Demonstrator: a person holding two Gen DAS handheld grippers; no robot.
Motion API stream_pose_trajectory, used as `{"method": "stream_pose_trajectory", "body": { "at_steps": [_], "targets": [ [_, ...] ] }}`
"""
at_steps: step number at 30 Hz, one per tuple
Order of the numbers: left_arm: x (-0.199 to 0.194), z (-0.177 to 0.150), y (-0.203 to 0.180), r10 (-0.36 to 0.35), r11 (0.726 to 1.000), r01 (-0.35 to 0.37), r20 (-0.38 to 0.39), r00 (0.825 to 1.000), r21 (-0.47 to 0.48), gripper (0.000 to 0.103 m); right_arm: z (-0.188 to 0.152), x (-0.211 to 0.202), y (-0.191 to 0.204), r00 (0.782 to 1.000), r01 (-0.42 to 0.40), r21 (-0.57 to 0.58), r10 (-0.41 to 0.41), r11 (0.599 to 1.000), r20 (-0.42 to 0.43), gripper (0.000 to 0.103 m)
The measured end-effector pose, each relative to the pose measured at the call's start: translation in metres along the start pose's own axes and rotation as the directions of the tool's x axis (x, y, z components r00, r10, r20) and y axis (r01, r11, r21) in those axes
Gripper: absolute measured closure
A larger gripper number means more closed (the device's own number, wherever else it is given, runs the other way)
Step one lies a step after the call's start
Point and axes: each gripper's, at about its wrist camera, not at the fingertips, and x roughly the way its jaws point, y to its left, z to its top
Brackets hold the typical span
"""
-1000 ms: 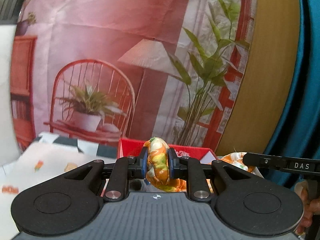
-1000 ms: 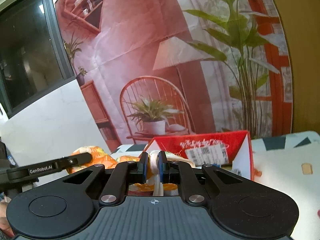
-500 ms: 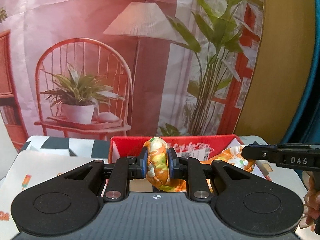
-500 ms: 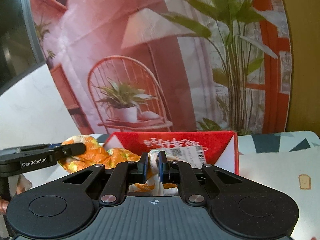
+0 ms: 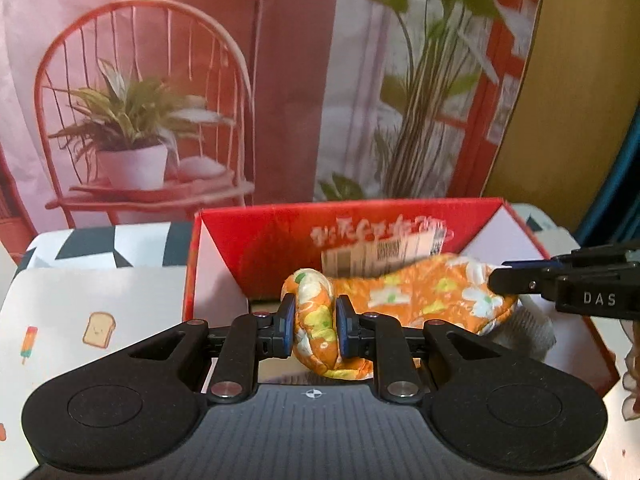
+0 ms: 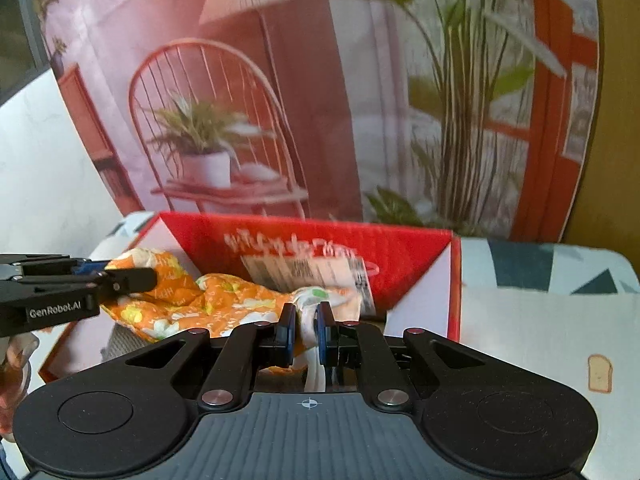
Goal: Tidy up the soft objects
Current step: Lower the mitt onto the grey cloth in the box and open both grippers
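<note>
Am holding orange flowered cloth [image 5: 420, 296] stretched between both tongs over open red box [image 5: 276, 240]. Left gripper [image 5: 315, 330] pinching bunched end tight. Right gripper [image 6: 306, 330] nearly closed, clamping thin white-edged end. Box is sitting on patterned table cover [image 6: 540, 320].

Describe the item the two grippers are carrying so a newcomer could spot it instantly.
Start at the red box standing open on the table before the printed backdrop. Stretched over its opening is a padded cloth, pinched at one end by the left gripper and at the other by the right gripper. It alone is orange with white and yellow flowers.
</note>
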Motion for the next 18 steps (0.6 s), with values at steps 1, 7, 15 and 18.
{"method": "stream_pose_trajectory", "body": {
  "at_steps": [1,7,15,18],
  "targets": [
    [0.000,-0.001,0.000,-0.001,1.000,0.001,-0.008,1.000,0.005,0.081,-0.002,0.001,-0.001,1.000,-0.004,0.006,0.004,1.000,-0.010,0.093],
    [0.003,-0.004,-0.001,-0.011,1.000,0.012,-0.047,0.999,0.028,0.076,-0.009,0.005,-0.002,0.998,0.017,0.003,-0.017,1.000,-0.056,0.093],
    [-0.012,-0.007,-0.001,0.003,0.999,-0.002,-0.023,1.000,0.037,0.039,-0.019,0.002,0.009,0.994,0.081,-0.045,-0.084,0.996,-0.074,0.085],
    [-0.021,-0.008,-0.002,0.012,0.999,-0.012,-0.008,1.000,0.043,0.034,-0.021,-0.001,0.014,0.992,0.101,-0.057,-0.105,0.993,-0.070,0.079]
  ]
}}
